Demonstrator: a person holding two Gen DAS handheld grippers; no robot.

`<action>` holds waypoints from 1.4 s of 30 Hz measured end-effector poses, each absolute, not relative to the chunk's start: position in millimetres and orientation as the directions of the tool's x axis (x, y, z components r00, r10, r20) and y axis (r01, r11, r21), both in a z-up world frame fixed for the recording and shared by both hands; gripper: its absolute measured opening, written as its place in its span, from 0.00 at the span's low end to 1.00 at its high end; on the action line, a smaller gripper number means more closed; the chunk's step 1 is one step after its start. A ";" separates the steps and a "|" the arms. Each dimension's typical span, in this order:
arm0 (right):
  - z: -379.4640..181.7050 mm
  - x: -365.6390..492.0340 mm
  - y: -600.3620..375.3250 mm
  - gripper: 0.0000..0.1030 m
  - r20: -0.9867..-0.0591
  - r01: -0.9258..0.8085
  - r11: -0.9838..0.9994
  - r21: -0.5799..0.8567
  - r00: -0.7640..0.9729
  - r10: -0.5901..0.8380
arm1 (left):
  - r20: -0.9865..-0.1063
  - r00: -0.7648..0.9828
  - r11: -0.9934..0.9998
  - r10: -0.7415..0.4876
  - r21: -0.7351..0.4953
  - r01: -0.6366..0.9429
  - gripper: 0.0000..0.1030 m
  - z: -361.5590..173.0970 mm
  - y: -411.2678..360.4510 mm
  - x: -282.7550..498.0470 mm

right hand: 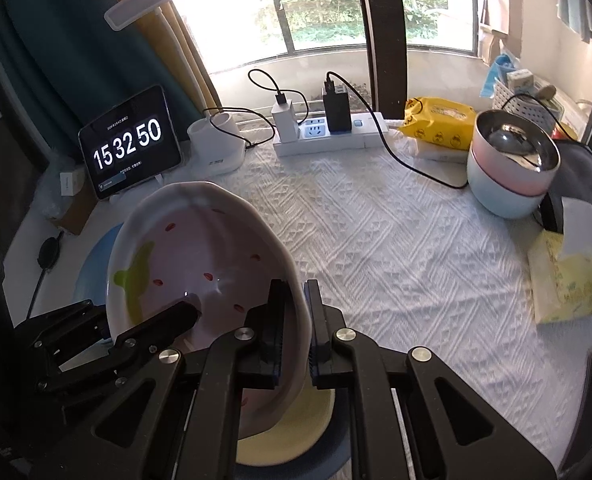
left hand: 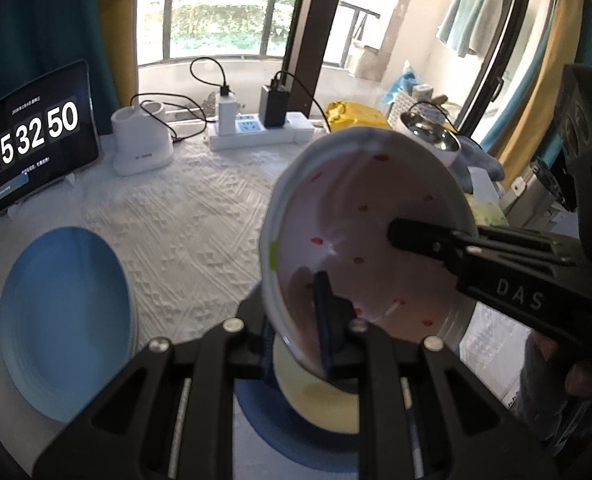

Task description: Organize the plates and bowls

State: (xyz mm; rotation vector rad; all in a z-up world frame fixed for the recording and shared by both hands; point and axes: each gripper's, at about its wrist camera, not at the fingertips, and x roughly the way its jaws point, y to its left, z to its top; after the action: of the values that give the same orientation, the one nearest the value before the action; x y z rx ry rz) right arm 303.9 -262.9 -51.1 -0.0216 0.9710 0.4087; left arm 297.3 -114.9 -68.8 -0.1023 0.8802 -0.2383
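A pink dish (left hand: pixel 359 208) with red specks and a green mark is tilted in the air, held at its rim from two sides. My left gripper (left hand: pixel 311 320) is shut on its near rim, one finger inside and the other hidden behind. My right gripper (left hand: pixel 395 236) comes in from the right and is shut on the opposite rim. In the right wrist view the pink dish (right hand: pixel 200 240) sits between my right gripper (right hand: pixel 296 316) and my left gripper (right hand: pixel 192 312). Below it a yellow dish (left hand: pixel 319 404) rests on a dark blue plate (left hand: pixel 264 432). A light blue plate (left hand: pixel 64 320) lies to the left.
Stacked bowls with a steel one on top (right hand: pixel 511 168) stand at the far right. A tablet clock (right hand: pixel 130 144), a white holder (right hand: pixel 216 148) and a power strip (right hand: pixel 327 136) with cables line the back. Tissue packs (right hand: pixel 567 276) lie right. A white textured cloth (right hand: pixel 395 248) covers the table.
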 end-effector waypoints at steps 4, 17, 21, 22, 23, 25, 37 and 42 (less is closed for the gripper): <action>-55.2 294.5 -266.3 0.11 -0.807 -0.334 0.927 0.168 0.493 0.324 | -0.758 0.601 0.968 -0.252 -0.184 0.173 0.18 -73.8 -117.5 290.5; -74.6 274.0 -274.9 0.11 -0.824 -0.302 0.934 0.190 0.468 0.319 | -0.779 0.572 0.965 -0.256 -0.174 0.195 0.18 -88.7 -124.1 274.3; -80.4 270.2 -275.3 0.11 -0.830 -0.296 0.935 0.196 0.457 0.319 | -0.786 0.563 0.965 -0.254 -0.171 0.197 0.18 -93.6 -124.8 271.5; -81.6 269.9 -275.3 0.11 -0.832 -0.295 0.935 0.196 0.455 0.318 | -0.789 0.560 0.966 -0.253 -0.169 0.198 0.18 -95.0 -124.9 271.1; -82.6 269.6 -275.3 0.11 -0.833 -0.294 0.935 0.197 0.452 0.317 | -0.790 0.559 0.966 -0.252 -0.170 0.196 0.18 -96.1 -124.9 270.8; -84.9 269.2 -275.1 0.11 -0.836 -0.291 0.936 0.200 0.447 0.317 | -0.791 0.557 0.966 -0.251 -0.168 0.196 0.18 -97.6 -124.8 270.7; -95.3 270.0 -278.6 0.11 -0.853 -0.248 0.943 0.220 0.420 0.310 | -0.791 0.566 0.969 -0.232 -0.138 0.205 0.18 -98.9 -127.3 267.7; -95.8 269.8 -277.3 0.11 -0.856 -0.247 0.945 0.215 0.418 0.304 | -0.789 0.572 0.973 -0.222 -0.136 0.188 0.18 -98.9 -121.3 269.5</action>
State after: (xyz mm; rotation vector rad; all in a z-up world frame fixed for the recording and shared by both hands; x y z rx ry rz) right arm 269.8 -277.3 -95.8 0.0587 1.0858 0.3454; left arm 269.5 -121.3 -98.9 -0.0385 0.9308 -0.2404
